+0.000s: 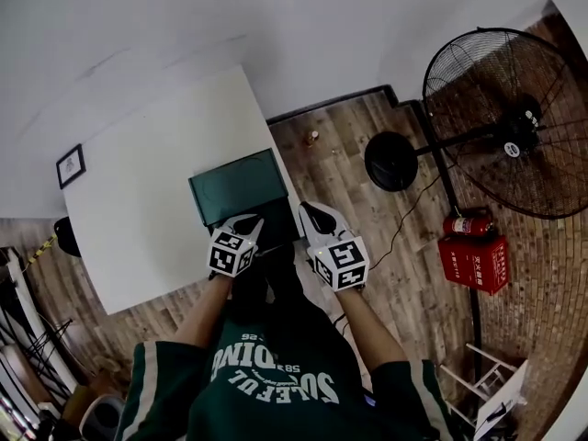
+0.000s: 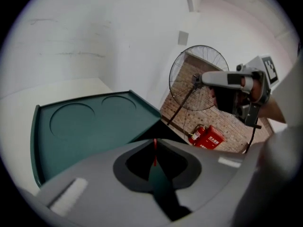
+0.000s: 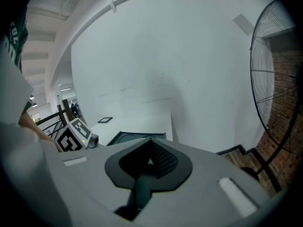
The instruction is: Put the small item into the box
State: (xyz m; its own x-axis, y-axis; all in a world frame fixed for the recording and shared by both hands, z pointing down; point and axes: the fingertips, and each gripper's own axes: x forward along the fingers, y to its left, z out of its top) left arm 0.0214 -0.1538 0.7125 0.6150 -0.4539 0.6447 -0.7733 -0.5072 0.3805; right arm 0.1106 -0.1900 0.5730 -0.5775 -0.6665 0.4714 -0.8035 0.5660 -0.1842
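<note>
Left gripper (image 1: 245,221) is held at the near edge of the box (image 1: 239,186); in the left gripper view its jaws are closed, tip against tip; a thin red sliver (image 2: 154,151) shows at their seam, and what it is cannot be told; right gripper (image 1: 313,212) is held just beside the box's near right corner, level with the left one and close to it; in the right gripper view its jaws are likewise pressed together with nothing visible between them; the box is dark green, lies flat on the white table (image 1: 138,219) at the table's near right edge, directly in front of the person, and its top face carries two shallow round recesses side by side; a small framed picture (image 1: 71,165) lies at the far left edge of the table, well apart from the box; a small pale object (image 1: 313,138) sits on the wooden floor (image 1: 354,168) just past the table's right edge, too small to identify; a large standing fan (image 1: 505,122) occupies the right of the room, and a red cabinet (image 1: 474,263) with a fire extinguisher (image 1: 465,223) touching its top stands on the floor beneath the fan.
</note>
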